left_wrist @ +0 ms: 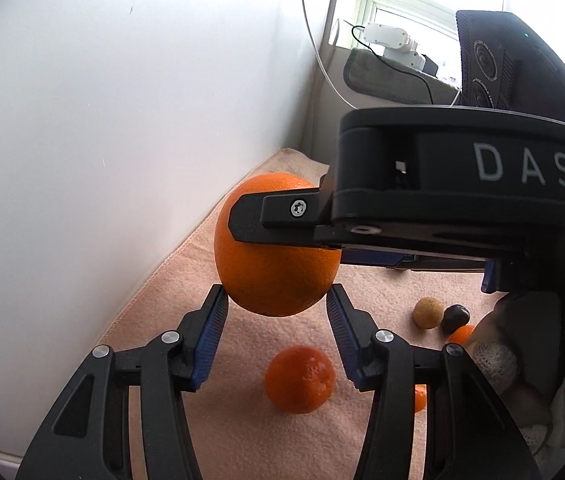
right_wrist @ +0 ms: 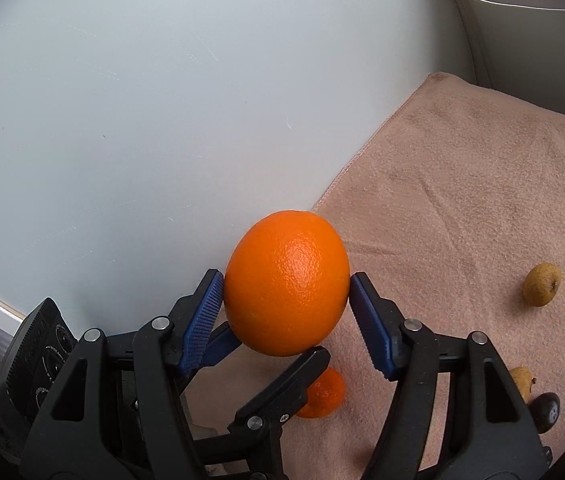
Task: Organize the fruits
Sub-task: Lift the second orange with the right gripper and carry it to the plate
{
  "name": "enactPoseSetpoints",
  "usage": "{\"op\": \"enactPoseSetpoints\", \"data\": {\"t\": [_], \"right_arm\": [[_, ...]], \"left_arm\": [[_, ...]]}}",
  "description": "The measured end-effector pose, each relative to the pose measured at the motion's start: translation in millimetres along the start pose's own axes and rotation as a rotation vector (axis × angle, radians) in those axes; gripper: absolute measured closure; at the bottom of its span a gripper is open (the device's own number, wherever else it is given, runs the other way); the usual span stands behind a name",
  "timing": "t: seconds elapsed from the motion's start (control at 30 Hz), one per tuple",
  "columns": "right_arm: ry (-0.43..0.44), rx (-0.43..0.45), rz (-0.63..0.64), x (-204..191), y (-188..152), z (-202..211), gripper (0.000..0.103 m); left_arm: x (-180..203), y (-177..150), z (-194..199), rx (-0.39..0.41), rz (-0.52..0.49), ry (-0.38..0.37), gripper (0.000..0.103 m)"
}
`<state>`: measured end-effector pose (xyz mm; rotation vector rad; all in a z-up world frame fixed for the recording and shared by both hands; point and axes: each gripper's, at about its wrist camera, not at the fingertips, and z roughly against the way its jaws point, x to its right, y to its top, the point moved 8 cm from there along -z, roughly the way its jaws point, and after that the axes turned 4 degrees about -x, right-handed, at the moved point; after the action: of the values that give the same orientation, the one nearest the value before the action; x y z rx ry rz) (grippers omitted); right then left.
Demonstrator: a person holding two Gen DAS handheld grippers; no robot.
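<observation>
Biggest thing in both views is the white wall [left_wrist: 102,120], filling the whole left side and top. Below it a peach towel [right_wrist: 462,200] covers the counter, running from the lower middle out to the right edge.

The right tool [right_wrist: 286,284] sits at the bottom centre of its own view, and it's gripping the orange [right_wrist: 288,280]: both blue pads are pressed flat on the fruit's left and right sides. The orange is up in the air, clear of the towel, right in front of the wall.

The left tool [left_wrist: 276,296] comes up from the bottom of its view with its two tips against the lower sides of that same orange. Honestly can't tell if it's actually squeezing or just touching. In the left view, one black finger of the right tool crosses the front of the orange from the right.

Lower centre on the towel, below the orange, is a mandarin [left_wrist: 300,378], lying loose. Off to the right are a tan fruit [left_wrist: 427,312] and a dark fruit [left_wrist: 455,317], touching each other and well apart from the mandarin.
</observation>
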<state>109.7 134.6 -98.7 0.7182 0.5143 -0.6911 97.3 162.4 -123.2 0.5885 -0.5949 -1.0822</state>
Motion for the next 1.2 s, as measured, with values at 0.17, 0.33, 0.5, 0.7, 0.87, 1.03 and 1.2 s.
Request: {"op": "enactPoseSetpoints", "data": {"t": [0.17, 0.33, 0.5, 0.7, 0.87, 1.03, 1.2], "right_arm": [[-0.009, 0.03, -0.002, -0.1, -10.9, 33.7, 0.035], [-0.034, 0.063, -0.003, 2.0, -15.0, 66.8, 0.035], [-0.049, 0.098, -0.028, 9.2, -24.4, 90.5, 0.035], [-0.065, 0.13, -0.056, 19.5, -36.9, 112.5, 0.035], [-0.093, 0.161, -0.065, 25.6, -49.8, 132.8, 0.035], [-0.115, 0.194, -0.1, 40.8, -62.4, 152.6, 0.035], [-0.136, 0.224, -0.138, 54.4, -76.7, 180.3, 0.035]], "left_arm": [[11.3, -5.3, 11.1, 0.014, -0.026, -0.023, 0.053], [38.3, -9.4, 25.1, 0.025, -0.054, -0.054, 0.053], [53.4, -7.8, 38.5, 0.032, -0.083, -0.085, 0.053], [82.8, -15.2, 42.5, 0.034, -0.117, -0.118, 0.053], [97.6, -21.4, 47.5, 0.034, -0.142, -0.152, 0.053], [116.6, -29.6, 48.1, 0.027, -0.173, -0.19, 0.053], [139.2, -38.7, 48.3, 0.013, -0.206, -0.232, 0.053]]}}
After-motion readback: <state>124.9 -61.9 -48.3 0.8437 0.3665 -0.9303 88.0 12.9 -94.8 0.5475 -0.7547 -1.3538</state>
